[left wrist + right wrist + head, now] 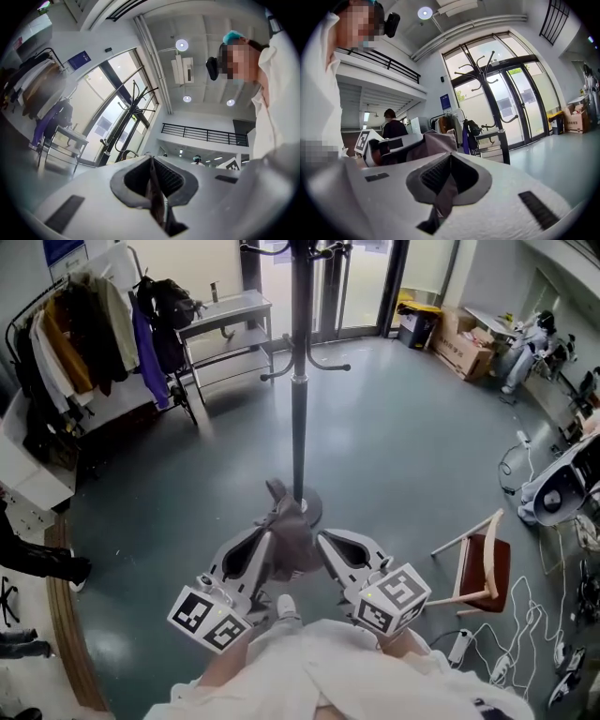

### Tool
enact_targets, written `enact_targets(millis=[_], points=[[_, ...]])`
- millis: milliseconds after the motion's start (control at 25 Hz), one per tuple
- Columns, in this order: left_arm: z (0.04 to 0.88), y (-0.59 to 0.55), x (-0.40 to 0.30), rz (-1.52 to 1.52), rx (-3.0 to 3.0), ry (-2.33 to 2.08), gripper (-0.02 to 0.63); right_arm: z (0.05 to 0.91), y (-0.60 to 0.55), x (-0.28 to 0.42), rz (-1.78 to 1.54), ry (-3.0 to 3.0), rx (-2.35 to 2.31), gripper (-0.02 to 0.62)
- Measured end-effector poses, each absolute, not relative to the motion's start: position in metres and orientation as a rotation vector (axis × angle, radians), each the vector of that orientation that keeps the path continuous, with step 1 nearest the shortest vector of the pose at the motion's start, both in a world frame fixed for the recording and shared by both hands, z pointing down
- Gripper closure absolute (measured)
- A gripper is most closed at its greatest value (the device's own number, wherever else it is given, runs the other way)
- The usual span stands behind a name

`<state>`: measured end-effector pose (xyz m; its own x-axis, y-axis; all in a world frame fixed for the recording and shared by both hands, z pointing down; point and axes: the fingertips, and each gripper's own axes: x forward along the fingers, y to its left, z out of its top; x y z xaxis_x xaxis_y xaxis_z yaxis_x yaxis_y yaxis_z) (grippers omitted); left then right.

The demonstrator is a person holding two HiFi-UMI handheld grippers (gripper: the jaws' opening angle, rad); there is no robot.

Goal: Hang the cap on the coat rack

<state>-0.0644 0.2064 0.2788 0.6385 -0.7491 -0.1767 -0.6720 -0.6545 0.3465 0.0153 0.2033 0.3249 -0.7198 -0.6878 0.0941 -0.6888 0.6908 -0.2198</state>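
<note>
Taupe cap, black coat rack, dull blue-grey floor (chair seat dark red).

The head view looks steeply down toward the coat rack. The 2 gripper views look forward, close over their jaws; all 3 share that rack.

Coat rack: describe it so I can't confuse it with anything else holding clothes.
Find the glass doors at the room's far end. Before them, mid-floor, stands the coat rack: one black pole on a round base with curved hooks. Unlike the loaded clothes rail at left, it is bare.
</note>
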Motion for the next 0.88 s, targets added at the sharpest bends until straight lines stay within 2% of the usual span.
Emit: enact_targets(millis=[440, 880], points=[[0.279, 0.118, -0.098, -0.452, 2.639, -1.062, 0.580, 0.329, 0.123, -0.012, 0.380, -2.831, 1.273, 0.592], [0.302, 0.078, -0.106, -0.396, 2.604, -1.018, 0.580, 0.351, 0.088, -0.026, 0.463, -2.780, 1.276, 0.592]])
